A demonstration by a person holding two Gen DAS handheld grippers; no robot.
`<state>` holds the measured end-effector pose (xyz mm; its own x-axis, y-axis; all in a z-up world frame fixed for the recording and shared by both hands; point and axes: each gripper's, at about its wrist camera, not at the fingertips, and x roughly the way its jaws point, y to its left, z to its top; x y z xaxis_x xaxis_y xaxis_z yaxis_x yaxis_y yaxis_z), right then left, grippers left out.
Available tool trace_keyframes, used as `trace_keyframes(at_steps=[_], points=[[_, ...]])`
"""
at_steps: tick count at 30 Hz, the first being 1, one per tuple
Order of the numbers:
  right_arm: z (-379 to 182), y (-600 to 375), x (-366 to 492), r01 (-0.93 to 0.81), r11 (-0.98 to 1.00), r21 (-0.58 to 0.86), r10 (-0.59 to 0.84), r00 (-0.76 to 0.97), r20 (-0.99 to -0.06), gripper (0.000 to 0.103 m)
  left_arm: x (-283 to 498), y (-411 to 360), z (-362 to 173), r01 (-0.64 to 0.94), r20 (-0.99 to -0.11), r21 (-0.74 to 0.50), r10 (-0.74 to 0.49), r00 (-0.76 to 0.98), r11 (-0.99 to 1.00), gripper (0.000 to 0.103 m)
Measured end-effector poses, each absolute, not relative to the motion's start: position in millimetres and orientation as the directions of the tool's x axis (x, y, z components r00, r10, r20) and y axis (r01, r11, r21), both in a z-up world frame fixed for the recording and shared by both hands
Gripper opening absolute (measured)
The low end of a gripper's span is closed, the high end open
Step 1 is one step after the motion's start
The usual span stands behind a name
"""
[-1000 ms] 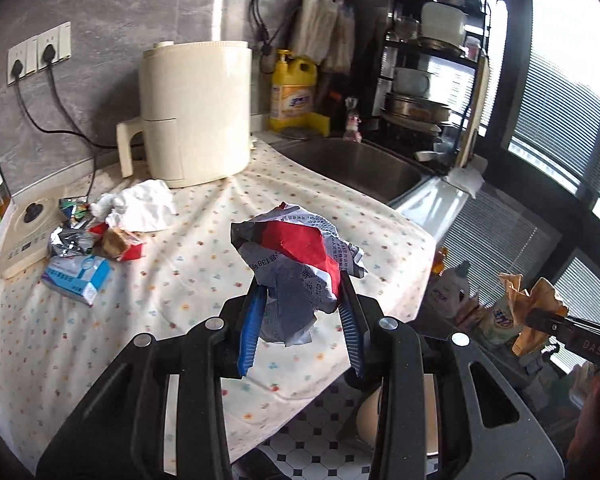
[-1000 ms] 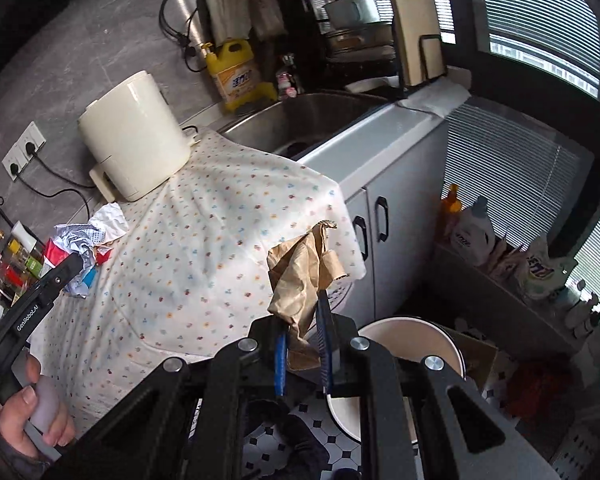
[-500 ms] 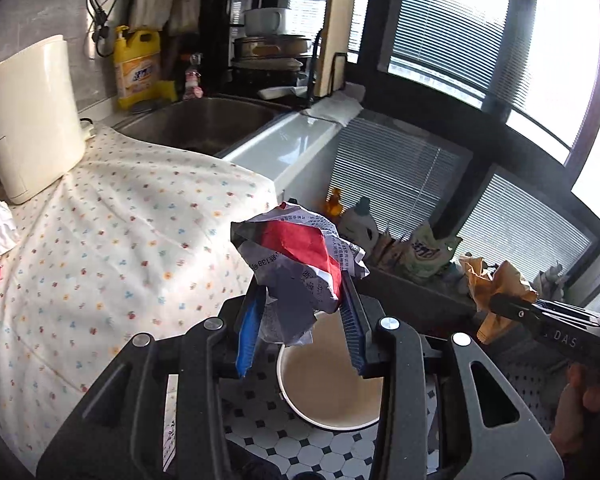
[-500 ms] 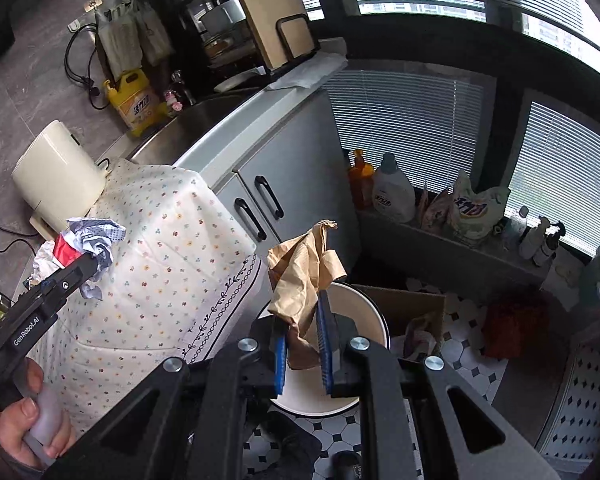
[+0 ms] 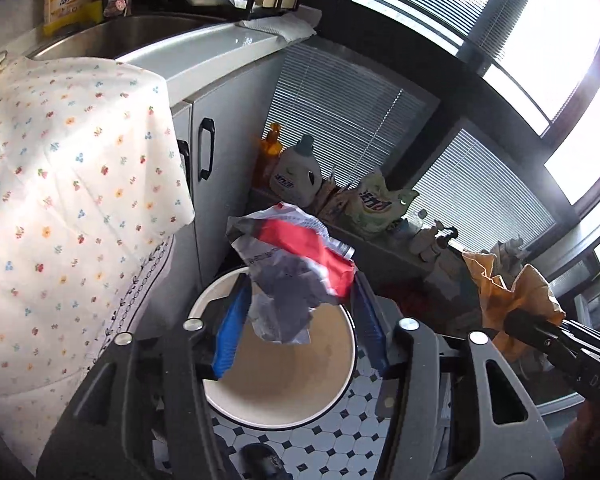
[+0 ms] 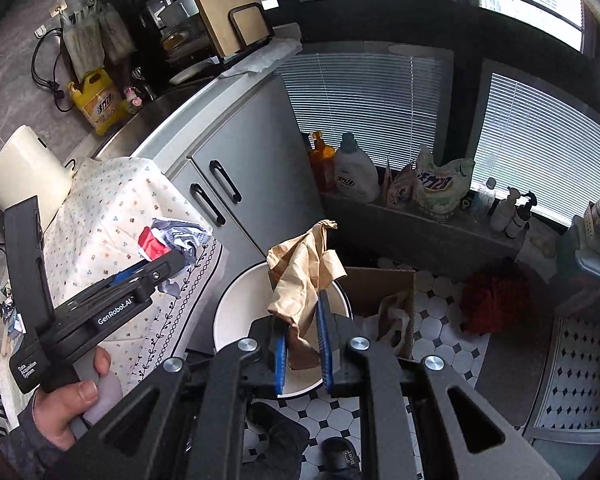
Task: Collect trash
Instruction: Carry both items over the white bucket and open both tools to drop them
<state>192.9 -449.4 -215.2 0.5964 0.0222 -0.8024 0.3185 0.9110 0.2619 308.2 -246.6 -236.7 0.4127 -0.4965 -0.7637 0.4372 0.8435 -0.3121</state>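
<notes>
- Crumpled red, white and grey wrapper [image 5: 292, 268] is seen between the spread blue pads of the left gripper [image 5: 298, 330], whose jaws have just been opening; the pads no longer appear to press on it, so it is judged to be released above the white bin [image 5: 280, 380]
- Brown paper [image 6: 304, 276] is clamped between the nearly closed jaws of the right gripper [image 6: 302, 350], held over the near rim of the same bin [image 6: 236, 308]
- A miss is possible: the light wrapper could drift or snag on a pad and land on the black-and-white tiled floor [image 6: 440, 320] instead of inside the rim
- The brown paper could be dropped against the cardboard box [image 6: 380, 284] just beside the bin if it is let go too far to that side
- A flowered cloth [image 5: 72, 168] is draped over the worktop edge, next to grey cabinet doors [image 6: 236, 168]; detergent bottles [image 6: 356, 172] are lined along a low ledge beneath blinds
</notes>
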Motion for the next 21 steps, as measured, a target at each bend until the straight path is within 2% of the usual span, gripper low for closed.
trace_keyframes(at_steps=[3,6,12,21], points=[[-225,-450,197,0.32,0.912,0.257,0.023,0.584,-0.811,0.014,306,-247,-245,0.425,-0.76,-0.307,-0.488,0.43,0.852,0.084],[-234,-448,202,0.32,0.911,0.262,0.034,0.574,-0.818,0.014,303,-245,-247,0.434,-0.752,-0.319,-0.504,0.424,0.842,0.09],[-244,-431,213,0.254,0.925,0.283,0.093,0.57,-0.816,0.014,294,-220,-216,0.401,-0.743,-0.259,-0.447,0.499,0.879,0.097],[-236,-401,241,0.15,0.957,0.249,0.116,0.59,-0.799,0.017,277,-149,-137,0.241,-0.664,-0.142,-0.273,0.696,0.96,0.097]])
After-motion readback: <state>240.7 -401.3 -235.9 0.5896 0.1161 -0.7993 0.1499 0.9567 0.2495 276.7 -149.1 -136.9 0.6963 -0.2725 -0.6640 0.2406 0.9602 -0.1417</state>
